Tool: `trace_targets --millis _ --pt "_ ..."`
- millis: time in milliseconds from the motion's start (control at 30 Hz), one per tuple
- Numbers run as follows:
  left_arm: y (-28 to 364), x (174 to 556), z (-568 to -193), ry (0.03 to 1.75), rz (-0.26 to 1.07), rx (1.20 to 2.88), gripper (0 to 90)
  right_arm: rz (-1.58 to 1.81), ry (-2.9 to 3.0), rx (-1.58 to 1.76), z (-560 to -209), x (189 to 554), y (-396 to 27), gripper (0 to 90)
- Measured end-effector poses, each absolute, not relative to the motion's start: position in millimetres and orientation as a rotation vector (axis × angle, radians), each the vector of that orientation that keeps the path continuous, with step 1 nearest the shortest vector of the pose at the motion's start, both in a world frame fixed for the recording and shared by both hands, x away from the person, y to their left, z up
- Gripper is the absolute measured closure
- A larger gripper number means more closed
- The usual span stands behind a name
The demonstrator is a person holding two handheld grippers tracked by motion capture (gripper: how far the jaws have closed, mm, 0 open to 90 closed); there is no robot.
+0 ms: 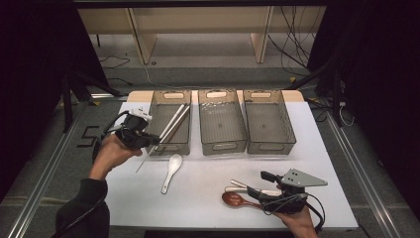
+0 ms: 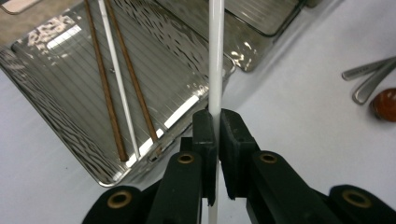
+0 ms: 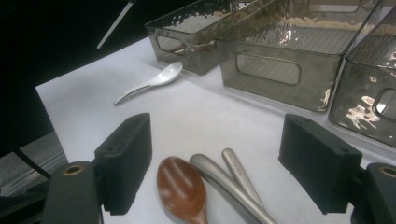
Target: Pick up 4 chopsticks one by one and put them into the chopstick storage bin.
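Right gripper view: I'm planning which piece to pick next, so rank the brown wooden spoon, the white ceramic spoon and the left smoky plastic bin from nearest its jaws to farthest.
1. Brown wooden spoon, between the open jaws.
2. White ceramic spoon, mid-table, upper left.
3. Left smoky plastic bin, just behind the white spoon.

Left gripper (image 1: 151, 140) jaws clamped, right gripper (image 1: 257, 191) jaws apart
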State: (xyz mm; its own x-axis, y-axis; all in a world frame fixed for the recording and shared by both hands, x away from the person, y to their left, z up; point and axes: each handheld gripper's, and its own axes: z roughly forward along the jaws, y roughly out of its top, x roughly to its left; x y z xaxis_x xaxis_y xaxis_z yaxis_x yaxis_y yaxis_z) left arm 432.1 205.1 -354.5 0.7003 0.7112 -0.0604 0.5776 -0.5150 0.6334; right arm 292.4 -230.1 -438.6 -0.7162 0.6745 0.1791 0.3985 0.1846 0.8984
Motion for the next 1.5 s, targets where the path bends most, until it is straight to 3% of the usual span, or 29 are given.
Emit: trace_targets --millis 800,1500 --pt "203.0 483.7 -324.7 1.062 0.354 2.087 84.9 1.551 2.205 1.026 -438.5 292.2 -230.2 26.0" --pt "187.6 514.9 -332.2 1.080 0.412 2.087 84.8 1.551 2.207 1.027 -438.8 292.5 -230.9 26.0"
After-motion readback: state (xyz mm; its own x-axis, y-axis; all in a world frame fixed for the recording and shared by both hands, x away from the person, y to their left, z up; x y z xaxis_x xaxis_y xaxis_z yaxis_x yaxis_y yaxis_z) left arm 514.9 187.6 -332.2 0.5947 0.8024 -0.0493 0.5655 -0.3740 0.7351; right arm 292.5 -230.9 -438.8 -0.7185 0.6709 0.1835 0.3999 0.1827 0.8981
